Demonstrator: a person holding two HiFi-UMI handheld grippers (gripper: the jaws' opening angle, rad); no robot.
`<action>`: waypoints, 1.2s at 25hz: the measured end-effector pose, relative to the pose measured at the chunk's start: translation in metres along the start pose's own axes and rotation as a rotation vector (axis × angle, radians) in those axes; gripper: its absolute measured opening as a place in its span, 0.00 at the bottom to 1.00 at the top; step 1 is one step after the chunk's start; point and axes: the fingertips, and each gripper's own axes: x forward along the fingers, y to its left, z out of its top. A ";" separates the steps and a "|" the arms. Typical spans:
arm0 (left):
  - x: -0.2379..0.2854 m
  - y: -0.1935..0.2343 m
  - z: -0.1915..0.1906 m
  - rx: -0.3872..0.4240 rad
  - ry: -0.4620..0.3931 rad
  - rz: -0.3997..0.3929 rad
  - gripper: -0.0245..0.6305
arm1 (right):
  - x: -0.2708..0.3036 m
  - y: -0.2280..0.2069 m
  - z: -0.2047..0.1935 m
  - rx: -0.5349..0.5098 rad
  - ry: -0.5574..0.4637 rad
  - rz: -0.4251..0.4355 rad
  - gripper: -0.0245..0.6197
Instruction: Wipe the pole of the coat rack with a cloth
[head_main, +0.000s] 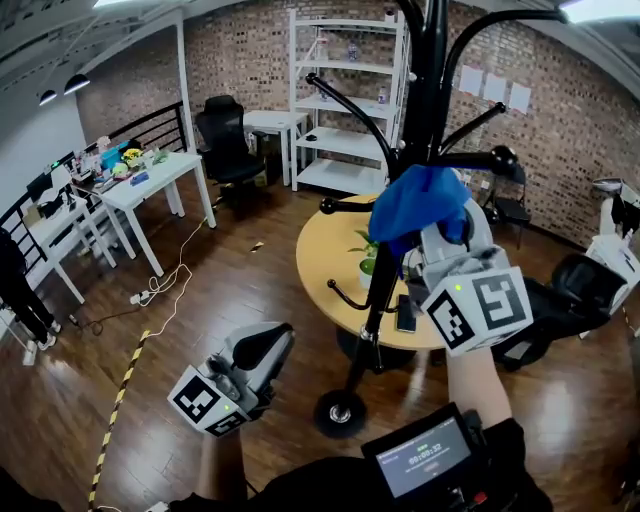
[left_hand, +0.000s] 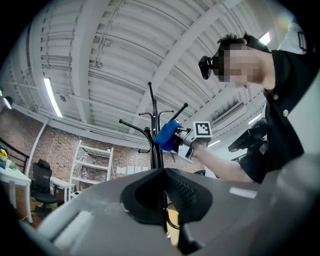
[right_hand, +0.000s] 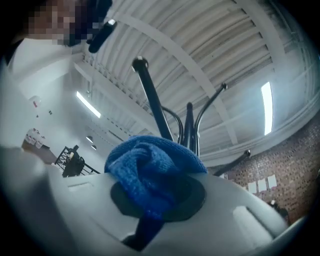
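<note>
Writing: none legible. Only black-and-white square markers on both my cubes; digits on small screen at my chest too small to read. My right gripper clamped on blue cloth, bunched against black coat rack pole among hooks. My left gripper low, well apart from pole, jaws pressed together, empty. Head view alone shows rack base beside round table. Left gripper view shows cloth on pole from below; right gripper view shows cloth filling jaws, pole just behind.
</note>
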 end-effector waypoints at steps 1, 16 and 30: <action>-0.001 0.001 -0.001 -0.007 -0.001 0.004 0.03 | 0.003 -0.003 -0.019 0.024 0.045 0.000 0.07; 0.015 -0.004 -0.027 -0.069 0.040 -0.040 0.03 | -0.117 0.048 -0.269 0.287 0.550 0.009 0.07; 0.023 -0.002 -0.040 -0.083 0.072 -0.030 0.03 | -0.177 0.068 -0.334 0.515 0.836 0.051 0.07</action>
